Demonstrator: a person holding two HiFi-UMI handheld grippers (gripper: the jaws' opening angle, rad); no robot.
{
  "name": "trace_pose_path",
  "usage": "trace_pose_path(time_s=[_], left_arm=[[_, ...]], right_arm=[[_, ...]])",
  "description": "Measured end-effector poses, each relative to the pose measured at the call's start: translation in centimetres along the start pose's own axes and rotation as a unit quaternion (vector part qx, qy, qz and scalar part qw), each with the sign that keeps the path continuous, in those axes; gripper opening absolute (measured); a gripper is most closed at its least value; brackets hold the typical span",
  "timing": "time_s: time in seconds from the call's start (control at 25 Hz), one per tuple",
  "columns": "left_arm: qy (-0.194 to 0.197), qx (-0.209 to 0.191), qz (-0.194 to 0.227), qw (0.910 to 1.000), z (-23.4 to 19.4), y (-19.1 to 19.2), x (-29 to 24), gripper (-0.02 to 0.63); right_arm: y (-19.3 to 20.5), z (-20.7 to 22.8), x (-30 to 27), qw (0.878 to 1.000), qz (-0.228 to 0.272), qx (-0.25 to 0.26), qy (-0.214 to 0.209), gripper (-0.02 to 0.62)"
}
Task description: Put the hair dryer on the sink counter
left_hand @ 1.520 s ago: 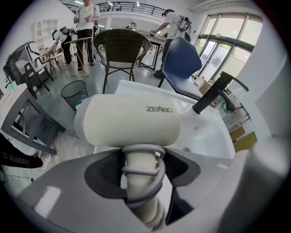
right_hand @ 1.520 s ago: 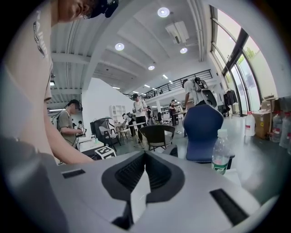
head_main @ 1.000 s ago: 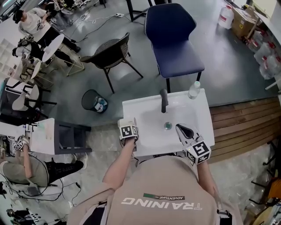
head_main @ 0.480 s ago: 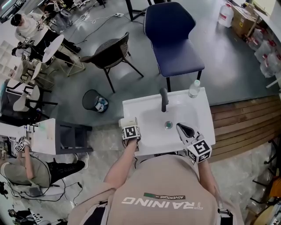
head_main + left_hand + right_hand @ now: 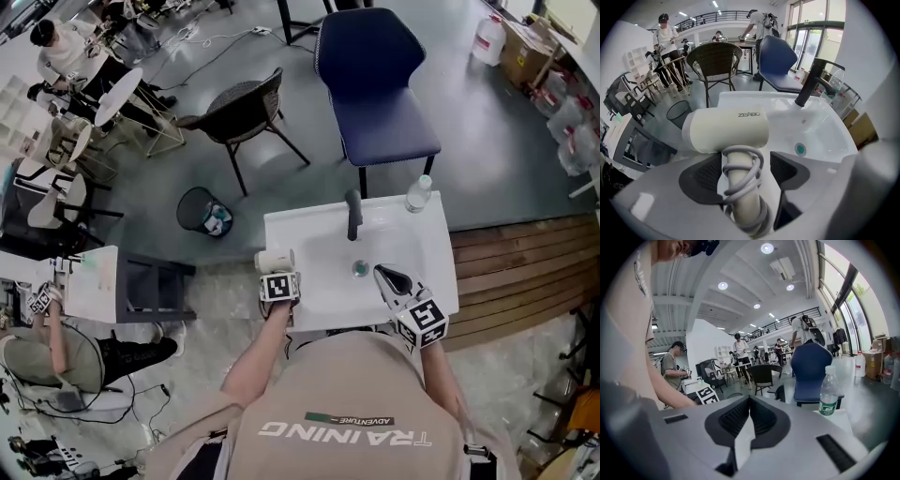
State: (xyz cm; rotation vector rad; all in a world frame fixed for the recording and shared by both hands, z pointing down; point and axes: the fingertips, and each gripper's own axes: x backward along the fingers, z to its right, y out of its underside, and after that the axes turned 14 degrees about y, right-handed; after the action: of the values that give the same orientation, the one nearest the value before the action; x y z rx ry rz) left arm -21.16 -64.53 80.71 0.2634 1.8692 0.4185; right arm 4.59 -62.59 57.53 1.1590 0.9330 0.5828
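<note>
The cream hair dryer (image 5: 726,130) rests on the left edge of the white sink counter (image 5: 740,101), its grey cord wound round the handle. My left gripper (image 5: 743,164) points steeply down over it. Its jaws have just been opening, and the handle stands between them with a gap at the right pad (image 5: 785,168). From above, the hair dryer (image 5: 273,261) shows just beyond the left gripper (image 5: 277,272) at the front left of the counter (image 5: 309,309). My right gripper (image 5: 384,275) is shut and empty over the front right of the basin; in its own view the right gripper (image 5: 750,401) has its pads together.
A black faucet (image 5: 352,214) stands at the back of the basin, with a green drain (image 5: 360,269) in the middle. A water bottle (image 5: 417,193) stands on the back right corner. Behind the sink are a blue chair (image 5: 375,84), a wicker chair (image 5: 239,117) and a bin (image 5: 202,214).
The hair dryer's body shows a little further out beyond the left gripper than a second ago. The right gripper has kept still.
</note>
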Motion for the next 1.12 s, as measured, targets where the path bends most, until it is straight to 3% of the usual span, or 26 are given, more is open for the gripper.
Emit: trace_pose_path(time_s=[0.44,0.68,0.8,0.88,0.96,1.08,1.12], left_arm=[[0.02,-0.014,0.055,0.9982,0.8,-1.5,3.7,0.305],[0.035,-0.024,0.108,0.9932,1.9,-2.5,7.5,0.305],[0.034,-0.037,0.155,0.9867,2.6,-4.0,10.8,0.305],[0.039,-0.058,0.198,0.9778,3.5,-5.6,13.1,0.304],[0.063,-0.081,0.251,0.9626,4.9,-7.3,15.4,0.3],[0.117,-0.107,0.336,0.9284,7.4,-10.3,18.2,0.281],[0.124,-0.117,0.361,0.9169,8.1,-11.1,19.2,0.231]], right_arm=[[-0.7,-2.3,-1.0,0.999,-0.006,0.022,-0.028,0.006],[-1.0,-3.0,-0.8,0.999,-0.005,0.043,-0.031,0.006],[-1.6,-3.1,-0.6,0.998,0.0,0.055,-0.025,0.006],[-2.1,-3.0,-0.4,0.998,0.005,0.06,-0.02,0.006],[-2.7,-3.0,-0.2,0.998,0.015,0.067,-0.017,0.006],[-3.8,-2.8,-0.1,0.996,0.036,0.081,-0.017,0.006],[-4.2,-2.8,0.0,0.995,0.041,0.085,-0.016,0.006]])
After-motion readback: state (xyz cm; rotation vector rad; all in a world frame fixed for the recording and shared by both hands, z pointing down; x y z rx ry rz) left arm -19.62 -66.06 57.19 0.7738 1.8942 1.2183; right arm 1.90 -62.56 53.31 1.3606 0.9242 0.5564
